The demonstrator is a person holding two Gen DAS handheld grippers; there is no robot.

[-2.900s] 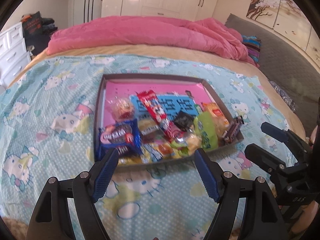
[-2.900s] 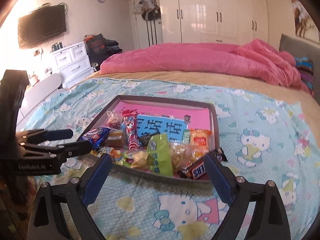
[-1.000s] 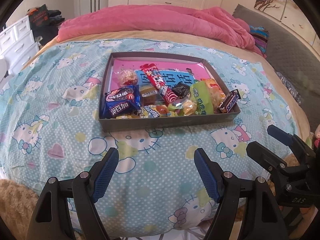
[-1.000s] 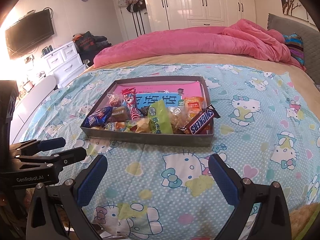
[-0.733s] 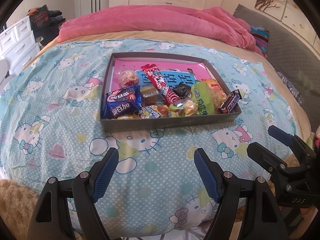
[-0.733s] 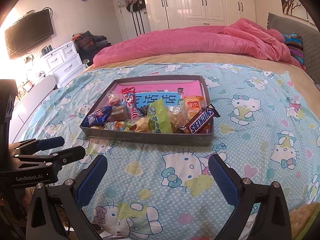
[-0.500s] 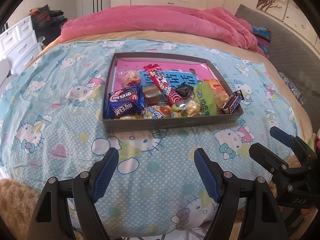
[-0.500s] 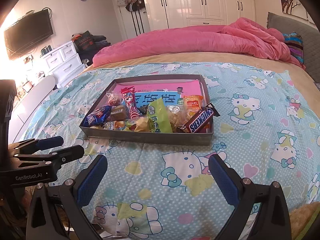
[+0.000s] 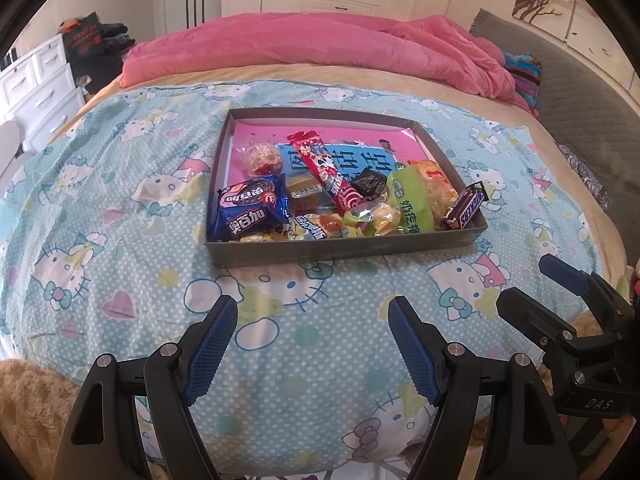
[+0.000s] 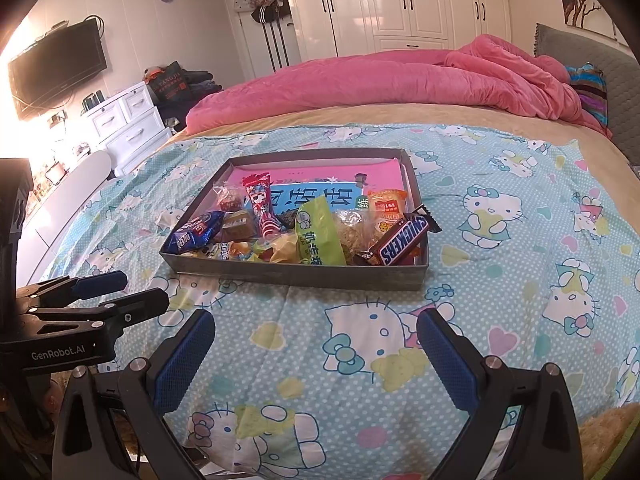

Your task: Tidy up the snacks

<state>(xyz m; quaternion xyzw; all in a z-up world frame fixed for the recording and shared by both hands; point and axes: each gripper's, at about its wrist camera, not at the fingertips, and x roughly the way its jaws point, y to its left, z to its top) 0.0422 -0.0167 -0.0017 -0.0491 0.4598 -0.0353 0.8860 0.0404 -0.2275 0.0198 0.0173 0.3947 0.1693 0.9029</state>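
Observation:
A grey shallow box [image 9: 344, 247] [image 10: 296, 276] with a pink lining lies on the bed. It holds several snacks: a blue cookie pack [image 9: 250, 213] [image 10: 196, 234], a red stick pack [image 9: 328, 172] [image 10: 262, 204], a green pouch [image 9: 410, 204] [image 10: 318, 232] and a Snickers bar [image 9: 466, 210] [image 10: 402, 242] against the right wall. My left gripper [image 9: 312, 344] is open and empty, near the bed's front edge, short of the box. My right gripper [image 10: 316, 356] is open and empty, also short of the box. Each gripper shows in the other's view.
The bed has a Hello Kitty sheet [image 9: 120, 216] [image 10: 520, 240] and a bunched pink duvet [image 9: 320, 44] [image 10: 400, 80] at the far end. A white drawer unit [image 10: 128, 120] and a TV [image 10: 56, 68] stand at the left. Wardrobes line the back wall.
Both grippers have drawn back from the box since the earliest frames and stay open. In the last second they have barely moved. The snacks lie as before.

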